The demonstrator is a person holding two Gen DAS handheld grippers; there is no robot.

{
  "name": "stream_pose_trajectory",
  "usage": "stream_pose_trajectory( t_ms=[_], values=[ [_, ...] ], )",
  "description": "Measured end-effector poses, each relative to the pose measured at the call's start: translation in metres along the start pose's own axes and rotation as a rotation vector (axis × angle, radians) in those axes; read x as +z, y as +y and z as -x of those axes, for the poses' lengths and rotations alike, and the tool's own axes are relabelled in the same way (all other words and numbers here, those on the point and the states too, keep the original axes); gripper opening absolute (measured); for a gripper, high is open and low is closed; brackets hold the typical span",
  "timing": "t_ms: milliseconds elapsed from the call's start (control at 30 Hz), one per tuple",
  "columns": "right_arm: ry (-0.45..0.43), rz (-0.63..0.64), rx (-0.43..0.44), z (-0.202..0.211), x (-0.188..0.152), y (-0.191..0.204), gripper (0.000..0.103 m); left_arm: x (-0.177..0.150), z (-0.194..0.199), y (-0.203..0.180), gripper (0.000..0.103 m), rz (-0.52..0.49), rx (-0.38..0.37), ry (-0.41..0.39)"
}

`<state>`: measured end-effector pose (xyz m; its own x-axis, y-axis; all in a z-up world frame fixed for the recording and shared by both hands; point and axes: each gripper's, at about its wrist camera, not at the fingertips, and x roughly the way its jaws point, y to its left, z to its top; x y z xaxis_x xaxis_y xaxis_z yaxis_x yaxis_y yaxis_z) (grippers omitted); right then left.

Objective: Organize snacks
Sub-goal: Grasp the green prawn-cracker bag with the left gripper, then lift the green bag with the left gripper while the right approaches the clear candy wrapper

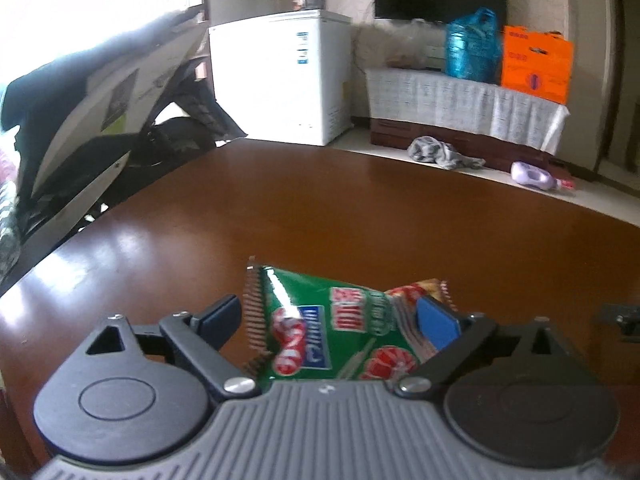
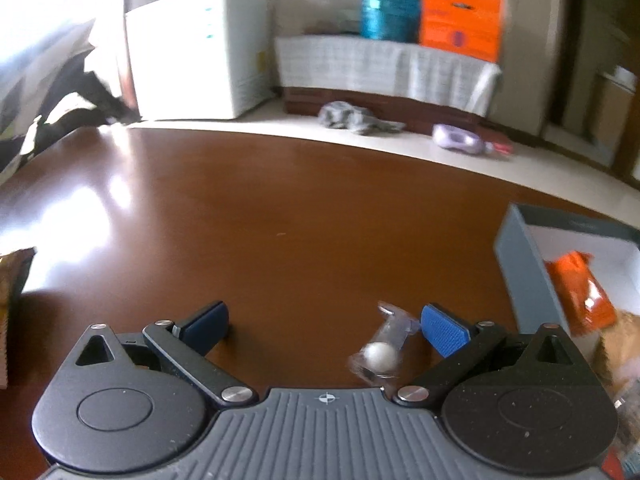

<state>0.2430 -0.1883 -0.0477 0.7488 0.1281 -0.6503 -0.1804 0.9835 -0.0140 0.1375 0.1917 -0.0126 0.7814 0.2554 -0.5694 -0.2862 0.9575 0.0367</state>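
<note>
A green snack packet (image 1: 332, 328) with red and white print lies on the brown table (image 1: 320, 208) between the fingers of my left gripper (image 1: 328, 318). The jaws are wide open and the packet's right end touches the blue right pad (image 1: 438, 326). My right gripper (image 2: 326, 326) is open too. A small clear wrapper with a white ball inside (image 2: 380, 354) lies on the table just inside its right pad (image 2: 444, 334). A grey box (image 2: 532, 280) at the right holds an orange snack packet (image 2: 580, 292).
A dark snack bag edge (image 2: 16, 276) shows at the far left of the right wrist view. Beyond the table stand a scooter (image 1: 100, 100), a white freezer (image 1: 280, 76), and a covered bench (image 1: 460, 96) with blue and orange bags.
</note>
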Motion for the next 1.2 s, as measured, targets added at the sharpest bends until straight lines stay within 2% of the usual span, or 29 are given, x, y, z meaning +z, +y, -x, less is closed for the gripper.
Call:
stream_pose_trajectory(
  t_ms=[167,233,333,400,500,533,567,600,633,733,800,900,1033,1200],
  values=[
    [-0.003,0.029,0.044,0.000,0.001,0.006,0.102,-0.004,-0.008,-0.005,0.101,-0.025,-0.042,-0.005],
    [-0.014,0.052,0.066,0.003,0.001,0.011,0.097,-0.005,-0.011,-0.007,0.100,-0.021,-0.060,-0.005],
    [-0.030,0.069,0.085,0.005,0.000,0.016,0.088,-0.004,-0.011,-0.011,0.095,-0.016,-0.107,0.005],
    [-0.037,0.071,0.095,0.008,-0.003,0.018,0.081,-0.005,-0.010,-0.018,0.092,-0.051,-0.121,-0.007],
    [-0.041,0.076,0.101,0.009,-0.003,0.018,0.079,-0.012,-0.007,-0.032,0.092,-0.069,-0.157,-0.029],
    [-0.041,0.074,0.103,0.010,-0.003,0.018,0.079,-0.015,-0.006,-0.038,0.095,-0.078,-0.188,-0.035],
    [-0.041,0.074,0.104,0.010,-0.003,0.018,0.079,-0.019,-0.004,-0.047,0.099,-0.090,-0.207,-0.036],
    [-0.041,0.074,0.101,0.010,-0.003,0.018,0.079,-0.021,-0.005,-0.054,0.099,-0.106,-0.239,-0.013],
    [-0.040,0.073,0.101,0.009,-0.002,0.018,0.079,-0.025,-0.007,-0.061,0.103,-0.115,-0.265,0.015],
    [-0.038,0.069,0.093,0.010,-0.002,0.016,0.082,-0.032,-0.007,-0.077,0.103,-0.168,-0.264,-0.007],
    [-0.029,0.049,0.071,0.010,-0.005,0.012,0.093,-0.033,-0.007,-0.082,0.103,-0.177,-0.275,-0.005],
    [-0.018,-0.002,0.038,0.013,-0.009,0.000,0.103,-0.033,-0.009,-0.084,0.103,-0.164,-0.295,0.011],
    [-0.010,-0.016,0.002,0.018,-0.016,-0.010,0.103,-0.029,-0.018,-0.080,0.103,-0.146,-0.297,0.020],
    [-0.007,-0.012,-0.009,0.018,-0.020,-0.004,0.103,-0.028,-0.020,-0.077,0.103,-0.142,-0.295,0.020]
  ],
)
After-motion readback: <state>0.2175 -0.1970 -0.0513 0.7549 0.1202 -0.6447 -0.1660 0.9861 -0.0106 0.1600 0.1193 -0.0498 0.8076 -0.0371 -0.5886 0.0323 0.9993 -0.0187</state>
